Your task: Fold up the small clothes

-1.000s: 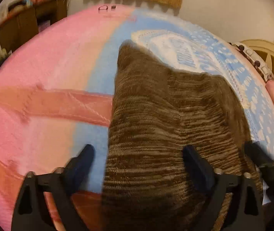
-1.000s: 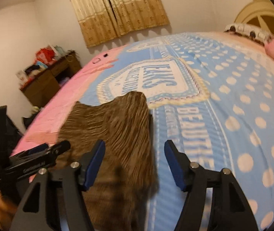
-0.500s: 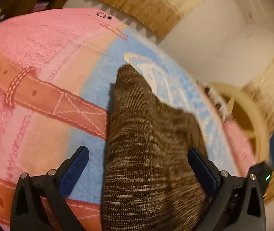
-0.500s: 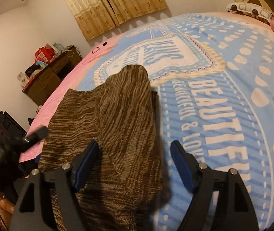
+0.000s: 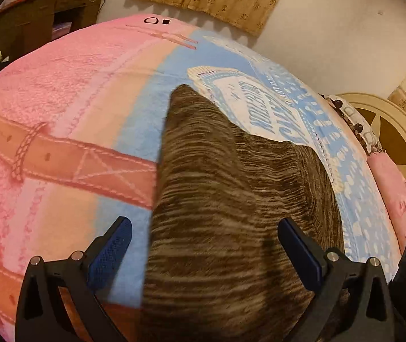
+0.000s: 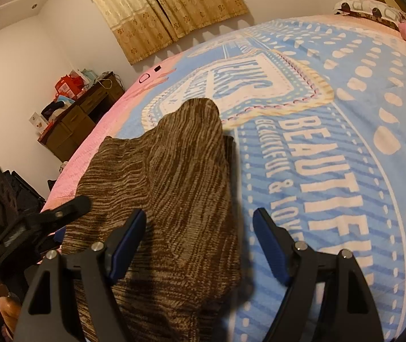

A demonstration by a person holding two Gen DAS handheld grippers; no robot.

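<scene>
Brown knit garment (image 5: 231, 213) spread flat on the bed's pink-and-blue blanket (image 5: 60, 114), filling centre to 6 o'clock in the left wrist view; left gripper (image 5: 203, 253) released, fingers wide above it. In the right wrist view, garment (image 6: 174, 199) from centre to 7 o'clock; right gripper (image 6: 200, 242) released, straddling its right edge.

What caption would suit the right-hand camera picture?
Open right gripper poised over a brown knit garment lying on a blue-and-pink bedspread.
</scene>
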